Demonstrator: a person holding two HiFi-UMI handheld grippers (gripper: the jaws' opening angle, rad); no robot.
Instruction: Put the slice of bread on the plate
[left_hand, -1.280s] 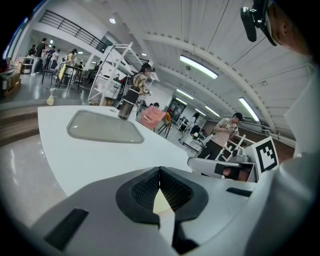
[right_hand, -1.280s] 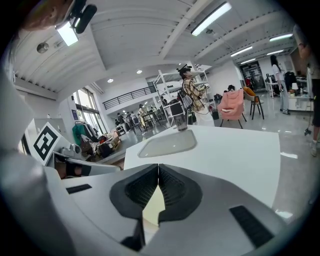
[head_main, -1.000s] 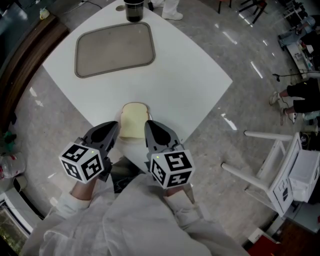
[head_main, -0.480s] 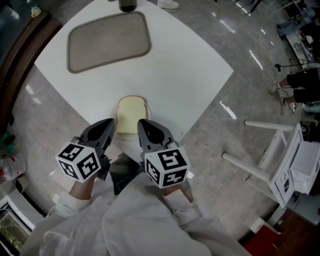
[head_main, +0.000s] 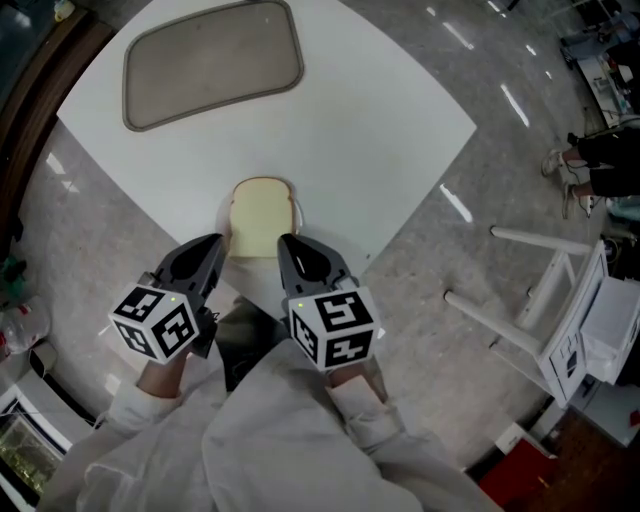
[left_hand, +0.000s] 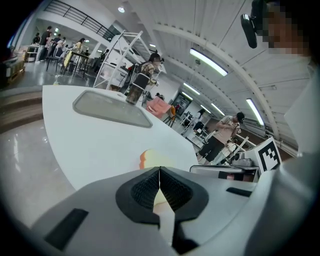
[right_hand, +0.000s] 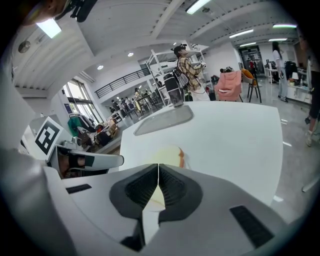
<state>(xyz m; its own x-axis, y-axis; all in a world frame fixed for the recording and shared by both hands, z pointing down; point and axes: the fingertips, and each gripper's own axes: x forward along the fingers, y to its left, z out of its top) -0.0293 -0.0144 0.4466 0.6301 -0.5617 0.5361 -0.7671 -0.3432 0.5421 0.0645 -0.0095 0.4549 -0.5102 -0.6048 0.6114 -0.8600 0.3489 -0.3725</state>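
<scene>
A pale slice of bread (head_main: 259, 215) lies on a white plate (head_main: 297, 208) near the close corner of the white table (head_main: 380, 130); only a faint rim of the plate shows. My left gripper (head_main: 213, 246) and right gripper (head_main: 285, 246) hover just short of the slice, one on each side, both shut and empty. The left gripper view shows the bread (left_hand: 149, 159) beyond the closed left gripper (left_hand: 159, 172). In the right gripper view the bread (right_hand: 168, 154) lies past the closed right gripper (right_hand: 158, 170).
A grey tray (head_main: 212, 62) lies at the table's far side, with a dark cup (left_hand: 132, 94) beyond it. A white frame stand (head_main: 560, 320) is on the floor to the right. A person (head_main: 600, 165) stands at the right edge. A brown curved ledge (head_main: 20, 110) runs along the left.
The head view has dropped slightly, so the tray has slid up the picture and the dark cup has left it. Both grippers stay shut just short of the bread.
</scene>
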